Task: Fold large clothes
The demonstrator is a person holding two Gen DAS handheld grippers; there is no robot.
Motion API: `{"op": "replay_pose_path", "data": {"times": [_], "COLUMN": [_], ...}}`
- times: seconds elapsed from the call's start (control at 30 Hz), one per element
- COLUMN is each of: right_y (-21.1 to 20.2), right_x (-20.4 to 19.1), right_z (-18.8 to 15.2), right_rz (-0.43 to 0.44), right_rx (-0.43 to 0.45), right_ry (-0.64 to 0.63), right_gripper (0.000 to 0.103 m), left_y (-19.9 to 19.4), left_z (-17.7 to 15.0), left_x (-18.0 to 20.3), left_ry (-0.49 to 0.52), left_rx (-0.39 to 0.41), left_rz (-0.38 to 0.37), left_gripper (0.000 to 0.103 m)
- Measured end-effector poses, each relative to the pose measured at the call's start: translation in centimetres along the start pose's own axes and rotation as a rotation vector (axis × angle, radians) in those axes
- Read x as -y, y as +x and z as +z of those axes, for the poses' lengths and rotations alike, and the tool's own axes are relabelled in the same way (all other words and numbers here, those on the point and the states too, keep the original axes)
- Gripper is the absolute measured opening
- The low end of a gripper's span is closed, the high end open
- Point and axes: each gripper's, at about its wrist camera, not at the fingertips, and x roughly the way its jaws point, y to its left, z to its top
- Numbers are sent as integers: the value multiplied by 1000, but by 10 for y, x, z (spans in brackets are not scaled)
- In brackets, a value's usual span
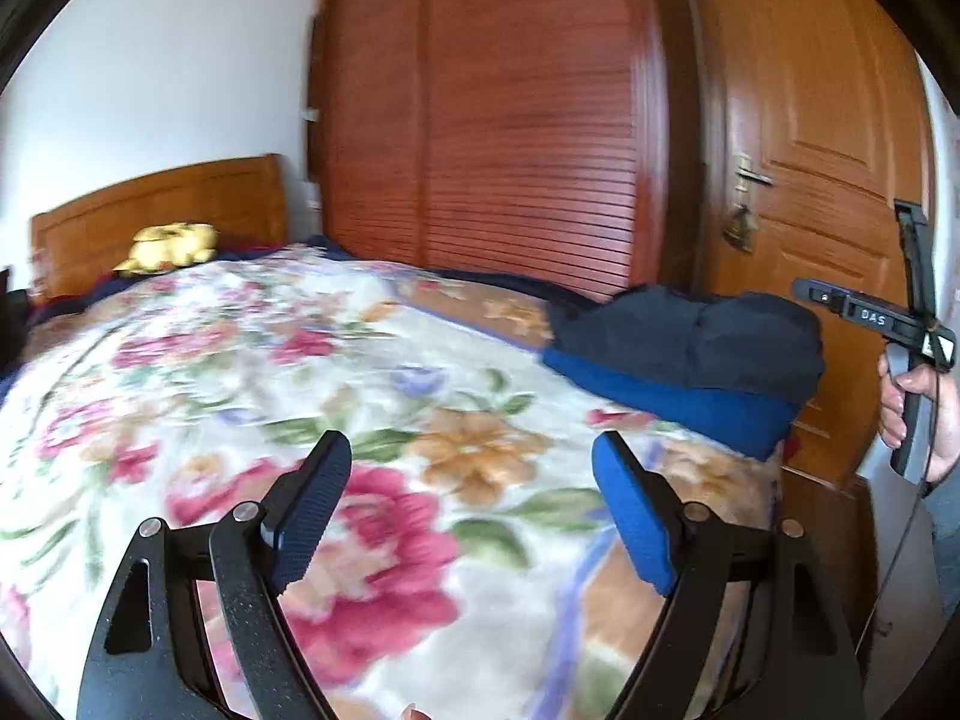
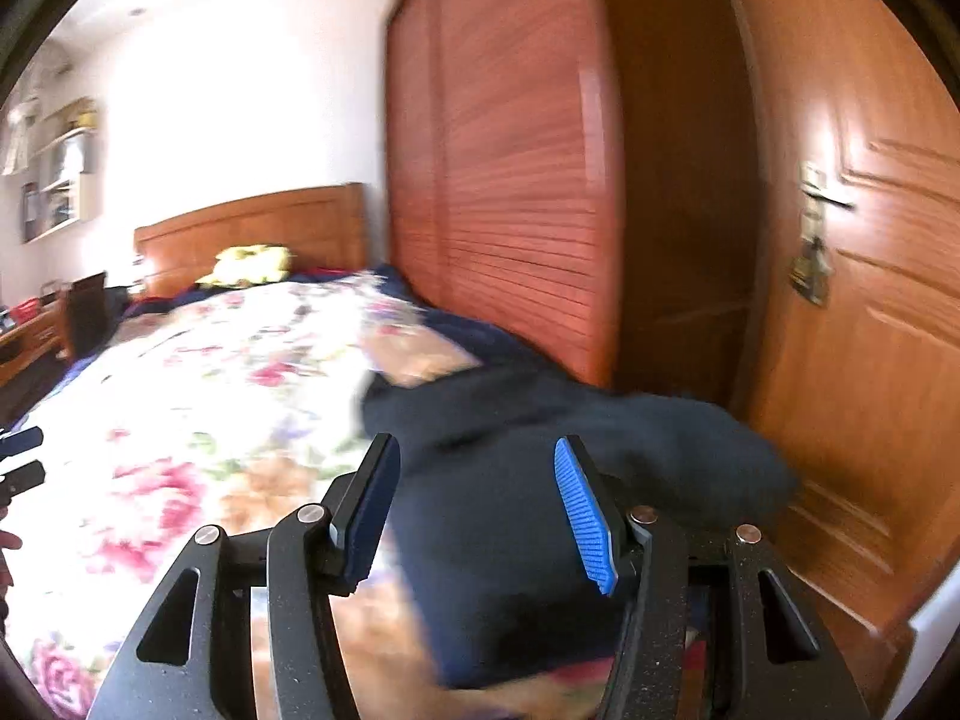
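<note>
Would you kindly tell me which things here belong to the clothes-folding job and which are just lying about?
Part of the job:
- dark garment bunched near the bed corner
- floral blanket as folding surface
- left gripper, fingers open
- right gripper, fingers open

Just lying about:
- yellow plush by the headboard
- wardrobe
- door

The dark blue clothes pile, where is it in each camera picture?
Left wrist view: the dark blue clothes pile sits on the right, at the bed's far corner, beyond the open jaws.
Right wrist view: it fills the lower middle, right behind the open jaws.
Shared landmark: the yellow plush toy by the headboard.
</note>
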Motion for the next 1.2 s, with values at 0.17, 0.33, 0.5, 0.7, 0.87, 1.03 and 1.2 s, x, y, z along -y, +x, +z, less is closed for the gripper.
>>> {"op": "replay_pose_path", "data": {"times": [0.17,0.33,0.5,0.7,0.87,1.03,1.2], "right_y": [-12,-12,-5,12,45,85,107], "right_x": [-85,-160,-215,-274,-290,-316,-335], "right_z": [-2,-7,-9,-21,-33,-49,-60], "right_rz": [164,313,416,511,559,569,539], "right_rx": [23,16,-6,-34,-51,-68,-96], "right_ry": [-50,-97,-142,-189,-204,-221,-217], "right_gripper": [56,56,56,56,56,67,74], "left_y": [-52,-88,-113,-124,-118,-111,-100], "left_z": [-23,-43,-60,-84,-98,-111,-123], "left_x": [-48,-85,-119,-151,-172,-197,-212], "left_ry": [-27,-33,-85,-126,-127,-182,-192], "left_rx": [-12,-16,-9,7,18,25,4], "left_rz": [117,226,305,408,518,550,595], "left_gripper": [83,83,83,83,83,83,83]}}
